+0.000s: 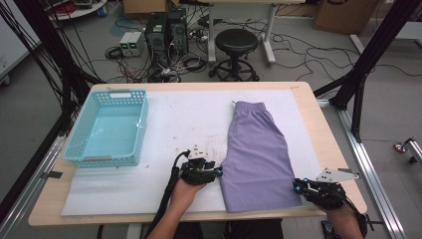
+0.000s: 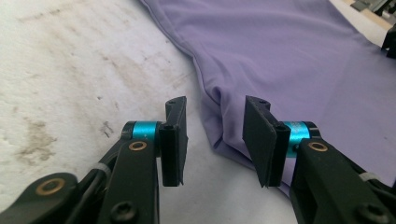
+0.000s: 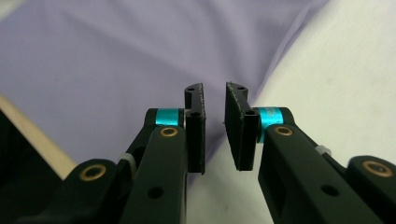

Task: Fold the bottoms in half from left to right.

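Purple shorts lie flat on the tabletop, right of centre. Left gripper at their near-left corner, fingers apart around the hem. Right gripper at near-right edge, fingers narrowly apart, gripping nothing. Blue basket far left.

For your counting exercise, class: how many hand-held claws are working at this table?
2. The left claw sits at the purple garment's near-left corner; the right claw sits at its near-right edge, by the table's front.
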The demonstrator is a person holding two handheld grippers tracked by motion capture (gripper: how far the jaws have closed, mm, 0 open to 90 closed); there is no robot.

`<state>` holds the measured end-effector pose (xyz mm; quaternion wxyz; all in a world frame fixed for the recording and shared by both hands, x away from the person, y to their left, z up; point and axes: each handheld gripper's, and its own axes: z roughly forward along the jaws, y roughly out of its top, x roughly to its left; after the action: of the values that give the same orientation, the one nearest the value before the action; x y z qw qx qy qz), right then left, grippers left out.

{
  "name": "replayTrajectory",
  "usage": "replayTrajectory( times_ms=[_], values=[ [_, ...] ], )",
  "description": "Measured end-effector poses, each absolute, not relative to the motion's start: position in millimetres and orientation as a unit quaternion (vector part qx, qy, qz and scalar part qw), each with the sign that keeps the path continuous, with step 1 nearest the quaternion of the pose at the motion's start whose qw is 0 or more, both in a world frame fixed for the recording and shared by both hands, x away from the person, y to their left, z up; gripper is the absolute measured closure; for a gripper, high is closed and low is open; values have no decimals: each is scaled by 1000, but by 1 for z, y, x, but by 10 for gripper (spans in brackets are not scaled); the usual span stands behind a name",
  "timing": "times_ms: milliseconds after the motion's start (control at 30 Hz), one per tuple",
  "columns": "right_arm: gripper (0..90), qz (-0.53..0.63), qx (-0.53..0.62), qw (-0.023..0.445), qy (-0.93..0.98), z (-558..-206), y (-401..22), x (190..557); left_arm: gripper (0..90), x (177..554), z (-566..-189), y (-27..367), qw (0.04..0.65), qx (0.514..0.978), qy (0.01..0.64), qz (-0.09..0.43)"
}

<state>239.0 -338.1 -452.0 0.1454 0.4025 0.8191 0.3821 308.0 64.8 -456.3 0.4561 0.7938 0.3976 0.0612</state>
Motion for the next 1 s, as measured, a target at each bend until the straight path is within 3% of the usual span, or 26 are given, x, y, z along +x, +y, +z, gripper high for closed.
replayTrajectory(
  times_ms=[233, 333, 433, 567, 600, 667, 1000],
  values=[
    [804, 389, 401, 134, 819, -454, -340, 235, 592, 306, -457, 61, 458, 793, 396, 65],
    [690, 410, 433, 147, 789, -450, -347, 239, 580, 308, -458, 61, 460, 787, 406, 61],
    [666, 387, 450, 150, 791, -452, -345, 245, 680, 306, -460, 57, 444, 799, 400, 63],
    [737, 361, 441, 157, 807, -457, -338, 244, 871, 303, -461, 58, 436, 808, 392, 63],
    [824, 362, 442, 148, 807, -457, -339, 245, 879, 302, -461, 59, 436, 807, 394, 60],
    [890, 366, 446, 132, 806, -457, -338, 245, 886, 299, -461, 60, 436, 807, 394, 60],
    [899, 372, 478, 98, 790, -455, -340, 235, 890, 292, -460, 66, 434, 810, 392, 45]
  ],
)
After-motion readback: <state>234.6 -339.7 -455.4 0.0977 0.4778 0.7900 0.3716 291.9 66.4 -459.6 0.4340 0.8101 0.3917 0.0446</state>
